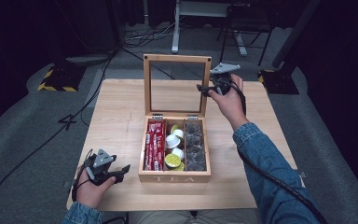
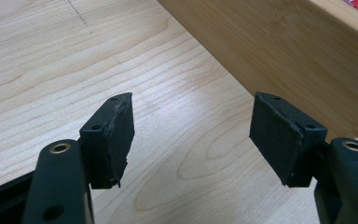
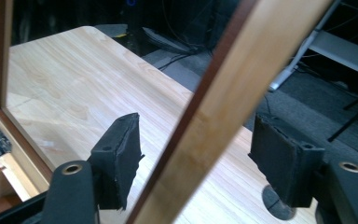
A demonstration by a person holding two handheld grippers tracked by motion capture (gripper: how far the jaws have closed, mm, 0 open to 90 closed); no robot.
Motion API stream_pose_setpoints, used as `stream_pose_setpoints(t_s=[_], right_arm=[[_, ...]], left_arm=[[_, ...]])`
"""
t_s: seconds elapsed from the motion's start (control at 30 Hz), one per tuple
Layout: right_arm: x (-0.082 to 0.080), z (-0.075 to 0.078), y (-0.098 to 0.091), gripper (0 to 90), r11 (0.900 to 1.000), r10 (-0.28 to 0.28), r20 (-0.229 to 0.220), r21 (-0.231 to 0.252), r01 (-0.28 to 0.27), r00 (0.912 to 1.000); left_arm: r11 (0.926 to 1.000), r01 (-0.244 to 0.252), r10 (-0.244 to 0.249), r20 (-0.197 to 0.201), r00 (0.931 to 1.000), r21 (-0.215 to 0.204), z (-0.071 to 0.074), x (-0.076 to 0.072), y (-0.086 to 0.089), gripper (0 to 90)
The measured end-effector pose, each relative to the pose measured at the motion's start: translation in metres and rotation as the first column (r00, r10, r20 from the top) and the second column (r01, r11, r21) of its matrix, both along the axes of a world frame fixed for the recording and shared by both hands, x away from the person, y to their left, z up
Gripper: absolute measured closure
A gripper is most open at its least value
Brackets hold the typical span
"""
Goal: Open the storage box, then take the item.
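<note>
A wooden tea box stands open in the middle of the table, its glass-paned lid upright. Inside lie red packets, white and yellow capsules and dark tea bags. My right gripper is at the lid's right edge. In the right gripper view the lid's wooden frame runs between the jaws of that gripper, with a gap on each side, so it is open. My left gripper rests low beside the box's left wall; it stands open with bare table between its pads.
The light wooden table has free room left and right of the box. Beyond its far edge, cables and a desk frame stand on the grey floor. A yellow-black striped base sits at the far left.
</note>
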State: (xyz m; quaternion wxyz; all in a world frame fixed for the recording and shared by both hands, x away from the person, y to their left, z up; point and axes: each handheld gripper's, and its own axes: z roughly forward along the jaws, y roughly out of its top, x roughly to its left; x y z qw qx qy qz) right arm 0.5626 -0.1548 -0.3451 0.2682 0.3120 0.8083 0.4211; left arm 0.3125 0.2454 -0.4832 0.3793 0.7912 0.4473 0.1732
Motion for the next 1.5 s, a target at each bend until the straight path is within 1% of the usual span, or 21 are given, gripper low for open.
stream_pose_setpoints(t_s=[0.2,0.23,0.3,0.37,0.4,0.5,0.63,0.67,0.7,0.77,0.8,0.9,0.93,1.03,1.13,1.17,1.2,1.3,1.33,1.43,1.5], right_arm=[[-0.008,0.007,-0.017,30.6,0.9999,0.005,-0.003,0.012,-0.005,1.0],[-0.013,0.012,-0.025,30.3,0.9994,0.003,-0.02,0.033,-0.003,0.9998],[-0.015,0.014,-0.028,30.0,0.9989,0.006,-0.033,0.047,-0.004,0.9994],[-0.023,0.018,-0.038,28.2,0.9945,0.037,-0.083,0.101,-0.029,0.9958],[-0.023,0.018,-0.038,28.2,0.9945,0.037,-0.083,0.101,-0.029,0.9958],[-0.032,0.023,-0.045,26.0,0.986,0.1,-0.127,0.146,-0.081,0.9869],[-0.048,0.03,-0.052,28.2,0.965,0.183,-0.15,0.216,-0.148,0.9716],[-0.058,0.031,-0.053,29.5,0.9601,0.211,-0.155,0.219,-0.174,0.9652],[-0.058,0.031,-0.053,29.5,0.9601,0.211,-0.155,0.219,-0.174,0.9652],[-0.073,0.031,-0.052,30.8,0.9564,0.245,-0.147,0.199,-0.214,0.9584],[-0.073,0.031,-0.052,30.8,0.9564,0.245,-0.147,0.199,-0.214,0.9584],[-0.091,0.025,-0.049,33.5,0.9557,0.256,-0.156,0.19,-0.225,0.9541],[-0.091,0.025,-0.049,33.5,0.9557,0.256,-0.156,0.19,-0.225,0.9541],[-0.101,0.017,-0.045,35.1,0.9472,0.281,-0.179,0.21,-0.243,0.9428],[-0.11,0.009,-0.04,39.3,0.9443,0.297,-0.194,0.205,-0.258,0.9349],[-0.114,0.003,-0.037,41.9,0.9445,0.307,-0.209,0.186,-0.271,0.9283],[-0.114,0.003,-0.037,41.9,0.9445,0.307,-0.209,0.186,-0.271,0.9283],[-0.121,-0.009,-0.03,48.0,0.9425,0.331,-0.236,0.128,-0.309,0.9134],[-0.121,-0.009,-0.03,48.0,0.9425,0.331,-0.236,0.128,-0.309,0.9134],[-0.125,-0.022,-0.022,51.1,0.9369,0.349,-0.262,0.111,-0.331,0.8996],[-0.126,-0.025,-0.02,51.8,0.936,0.352,-0.266,0.104,-0.336,0.8974]], left_arm=[[0.9999,0.006,-0.006,-0.004,1.0,0.009,-0.001,0.004,-0.001,30.7],[1.0,0.002,-0.002,-0.008,1.0,-0.003,-0.001,0.004,-0.001,30.6],[1.0,0.003,-0.003,-0.006,1.0,-0.002,-0.002,0.005,-0.001,30.6],[1.0,0.003,-0.003,-0.008,1.0,0.002,-0.002,0.005,-0.001,30.6],[1.0,0.003,-0.003,-0.009,1.0,0.0,-0.002,0.005,-0.001,30.6],[1.0,0.003,-0.003,-0.009,1.0,-0.001,-0.001,0.003,-0.001,30.7],[1.0,0.006,-0.006,-0.01,0.9999,0.003,-0.001,0.003,-0.002,30.7],[1.0,0.006,-0.006,-0.007,1.0,0.006,-0.001,0.002,-0.002,30.7],[1.0,0.006,-0.006,-0.007,1.0,0.006,-0.001,0.002,-0.002,30.7],[1.0,0.003,-0.003,-0.012,0.9999,0.006,-0.002,-0.002,-0.001,30.7],[1.0,0.003,-0.003,-0.012,0.9999,0.006,-0.002,-0.002,-0.001,30.7],[0.9999,-0.006,0.006,-0.016,0.9999,0.013,-0.003,-0.007,0.003,30.6],[0.9999,-0.006,0.006,-0.016,0.9999,0.013,-0.003,-0.007,0.003,30.4],[0.9994,-0.008,0.009,-0.024,0.9997,0.034,-0.005,-0.009,0.005,30.0],[0.9993,-0.01,0.012,-0.037,0.9992,0.037,-0.008,-0.01,0.005,29.5],[0.9992,-0.001,0.003,-0.042,0.9991,0.04,-0.009,-0.01,0.006,29.1],[0.9992,-0.001,0.003,-0.042,0.9991,0.04,-0.009,-0.01,0.006,29.0],[0.999,0.009,-0.007,-0.056,0.9984,0.043,-0.012,-0.01,0.006,29.0],[0.999,0.009,-0.007,-0.056,0.9984,0.043,-0.012,-0.01,0.006,29.0],[0.9986,0.018,-0.015,-0.063,0.9979,0.049,-0.015,-0.007,0.004,29.0],[0.9981,0.024,-0.02,-0.064,0.9978,0.056,-0.015,-0.007,0.004,28.9]])
